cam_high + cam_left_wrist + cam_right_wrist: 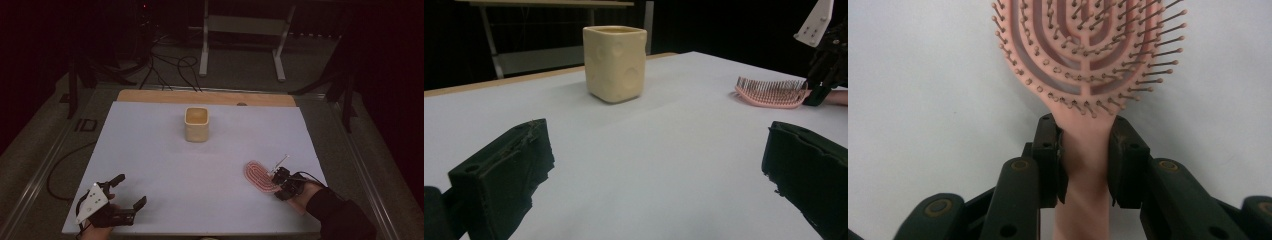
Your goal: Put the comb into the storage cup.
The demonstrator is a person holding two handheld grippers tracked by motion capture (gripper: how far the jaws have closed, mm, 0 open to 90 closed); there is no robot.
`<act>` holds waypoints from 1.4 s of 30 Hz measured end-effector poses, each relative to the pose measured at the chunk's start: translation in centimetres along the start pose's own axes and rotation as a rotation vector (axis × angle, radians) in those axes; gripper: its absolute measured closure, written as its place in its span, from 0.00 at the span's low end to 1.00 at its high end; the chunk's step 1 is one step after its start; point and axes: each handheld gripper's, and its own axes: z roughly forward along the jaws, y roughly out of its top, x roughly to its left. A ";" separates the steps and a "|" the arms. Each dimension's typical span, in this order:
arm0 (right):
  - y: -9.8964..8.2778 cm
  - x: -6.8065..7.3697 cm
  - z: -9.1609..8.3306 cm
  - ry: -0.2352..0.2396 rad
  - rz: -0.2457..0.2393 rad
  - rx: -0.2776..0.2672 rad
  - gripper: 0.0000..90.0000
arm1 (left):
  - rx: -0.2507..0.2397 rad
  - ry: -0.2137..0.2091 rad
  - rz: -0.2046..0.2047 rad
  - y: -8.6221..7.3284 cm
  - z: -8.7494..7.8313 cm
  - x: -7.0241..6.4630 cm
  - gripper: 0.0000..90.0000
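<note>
A pink brush (260, 176) lies bristles-up at the table's (165, 165) four o'clock, its long axis running from handle at four o'clock to head toward ten. The right gripper (1084, 152) pinches the handle. The left gripper (131, 192), at seven o'clock, is spread wide. A cup (196, 124) stands toward twelve.

**Brush handle pinched btwn the jaws**

Right gripper (1085, 165): two black jaws rise from the bottom edge & press on either side of the handle of a pink plastic vented hairbrush (1088, 60), just below its head. Bristles face the camera, ball-tipped, set in curved rows w/ slots btwn them. Head runs off the top edge. Brush lies on a plain pale grey-white tabletop (923, 100).
</note>
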 end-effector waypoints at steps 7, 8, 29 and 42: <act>-0.6 0.1 -0.2 -0.016 -0.008 -0.058 0.78 | 0.002 0.000 -0.003 0.0 0.1 0.0 0.00; -0.6 0.1 -0.3 -0.012 -0.002 -0.070 0.78 | 0.000 0.000 -0.002 0.0 0.2 0.0 0.00; 1.2 0.7 -2.8 -0.003 -0.050 -0.342 0.78 | 0.003 0.000 -0.003 0.0 0.2 0.0 0.00; 3.5 2.9 -4.1 0.063 -0.062 -0.573 0.79 | 0.001 0.000 -0.004 0.0 0.1 0.1 0.00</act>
